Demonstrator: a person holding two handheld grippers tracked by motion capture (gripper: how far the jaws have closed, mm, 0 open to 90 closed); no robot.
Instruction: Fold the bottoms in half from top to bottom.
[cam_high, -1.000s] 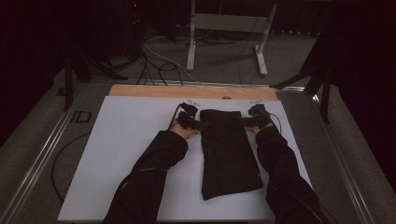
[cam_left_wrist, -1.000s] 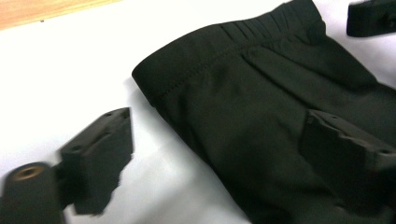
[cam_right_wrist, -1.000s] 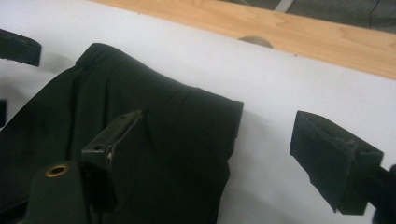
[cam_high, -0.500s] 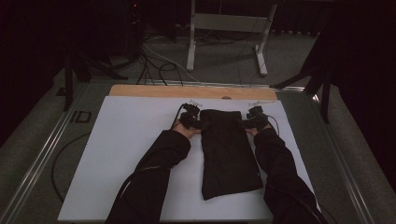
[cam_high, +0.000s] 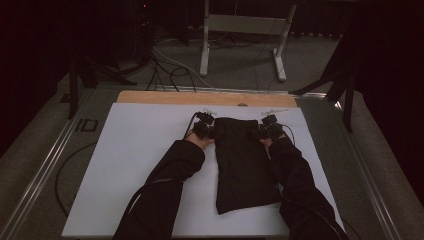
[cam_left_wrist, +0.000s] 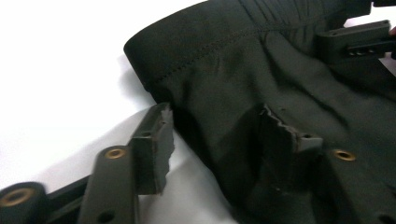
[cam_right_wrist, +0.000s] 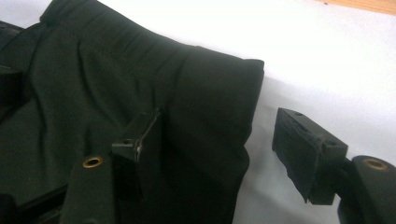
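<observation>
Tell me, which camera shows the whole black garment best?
The high view: the black garment lies full length on the white board there. The left gripper view shows just one stitched corner up close, and the right gripper view the other corner.

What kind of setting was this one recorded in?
Likely a lab or recording studio: a white work board on a metal-railed table, loose cables on the floor, dark surroundings, and a metal stand behind. A black garment lies on the board.
</observation>
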